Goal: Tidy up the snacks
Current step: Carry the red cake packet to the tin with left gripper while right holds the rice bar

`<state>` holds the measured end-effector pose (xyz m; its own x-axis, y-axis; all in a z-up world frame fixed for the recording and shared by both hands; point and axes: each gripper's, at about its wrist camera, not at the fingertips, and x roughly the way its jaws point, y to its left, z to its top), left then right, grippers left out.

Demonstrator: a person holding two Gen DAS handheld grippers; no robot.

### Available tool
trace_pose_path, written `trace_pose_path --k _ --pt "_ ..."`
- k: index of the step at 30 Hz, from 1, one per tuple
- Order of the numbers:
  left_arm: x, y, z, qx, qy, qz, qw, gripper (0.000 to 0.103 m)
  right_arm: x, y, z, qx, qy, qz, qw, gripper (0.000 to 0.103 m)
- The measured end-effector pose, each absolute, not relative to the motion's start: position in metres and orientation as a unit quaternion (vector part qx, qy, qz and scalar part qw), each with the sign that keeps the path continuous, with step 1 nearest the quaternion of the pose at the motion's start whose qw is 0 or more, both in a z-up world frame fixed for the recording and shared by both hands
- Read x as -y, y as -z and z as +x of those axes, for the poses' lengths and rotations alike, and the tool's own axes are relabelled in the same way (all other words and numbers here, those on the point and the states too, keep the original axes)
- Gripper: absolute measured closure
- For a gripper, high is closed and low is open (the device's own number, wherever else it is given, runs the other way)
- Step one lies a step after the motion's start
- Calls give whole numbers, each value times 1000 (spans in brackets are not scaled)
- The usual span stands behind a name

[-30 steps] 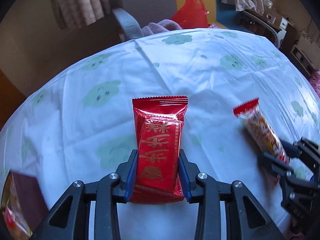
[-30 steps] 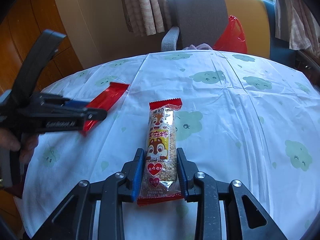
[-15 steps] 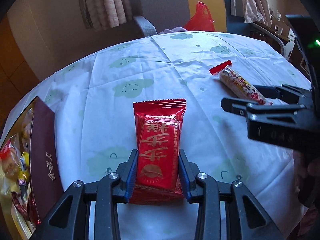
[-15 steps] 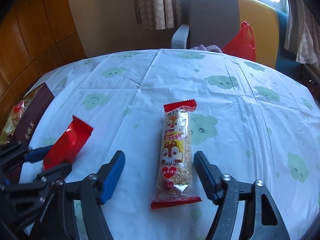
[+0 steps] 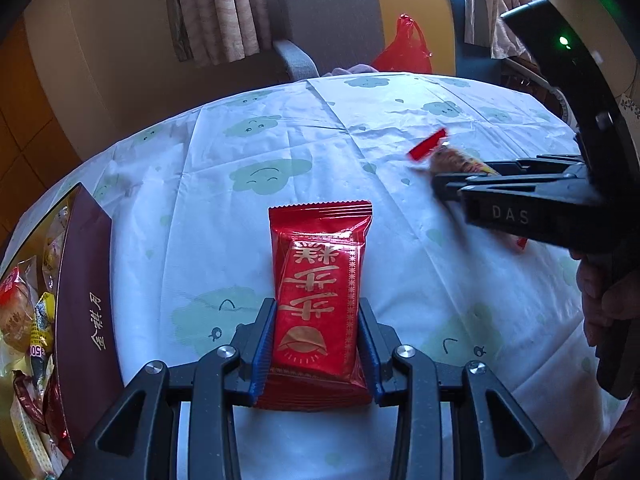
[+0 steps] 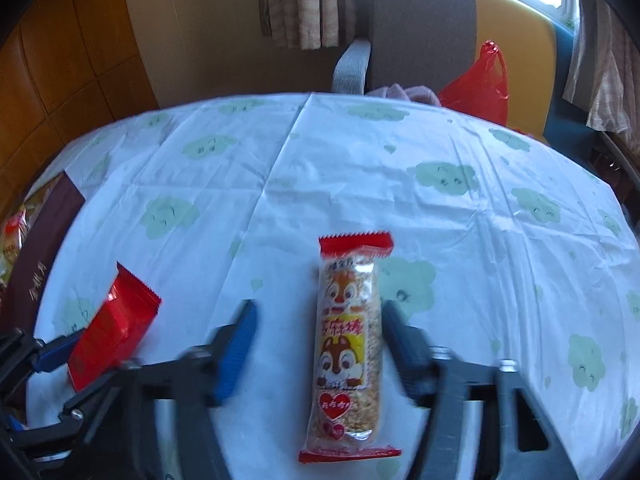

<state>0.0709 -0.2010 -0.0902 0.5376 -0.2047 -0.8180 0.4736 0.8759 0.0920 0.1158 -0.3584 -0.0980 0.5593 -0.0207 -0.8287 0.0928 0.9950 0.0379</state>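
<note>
While the left gripper [image 5: 316,348] pinches the red cake packet [image 5: 318,292] by its lower end, both blue pads pressed on its sides, the packet juts out over the tablecloth [image 5: 240,240] just right of the snack box [image 5: 84,300]. That box, dark red with gold lettering on its wall, is my landmark; wrapped snacks already lie inside it. The step in hand looks like carrying the packet to the box, and the next move calls for a swing left over its wall before letting go. Further right of the box, the right gripper [image 6: 316,344] has just been closing, yet its motion-blurred jaws stand spread with a clear gap on the left, the squirrel cereal bar [image 6: 348,344] between them; whether the right pad touches it I cannot tell. It needs to close squarely before any lift. Nothing lies on the cloth between packet and box; the two grippers work close together and could clash. Beyond the table, well past the box, stand a grey-and-yellow chair [image 5: 332,20], a red plastic bag [image 5: 404,52] and curtains [image 5: 216,8].
</note>
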Motion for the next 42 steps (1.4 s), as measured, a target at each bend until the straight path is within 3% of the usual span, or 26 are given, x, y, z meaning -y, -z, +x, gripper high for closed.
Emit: trace_pose_path --k 1,10,25,42 --pt "201 90 71 -438 197 153 863 64 356 97 113 -460 36 30 886 75" --pt "194 81 66 -438 196 146 865 65 329 95 71 -451 16 57 891 74" --pt "151 6 35 -376 177 95 904 65 312 97 66 -437 61 24 897 74" --pt "100 -14 28 -364 135 62 920 65 307 97 66 -429 72 7 900 74"
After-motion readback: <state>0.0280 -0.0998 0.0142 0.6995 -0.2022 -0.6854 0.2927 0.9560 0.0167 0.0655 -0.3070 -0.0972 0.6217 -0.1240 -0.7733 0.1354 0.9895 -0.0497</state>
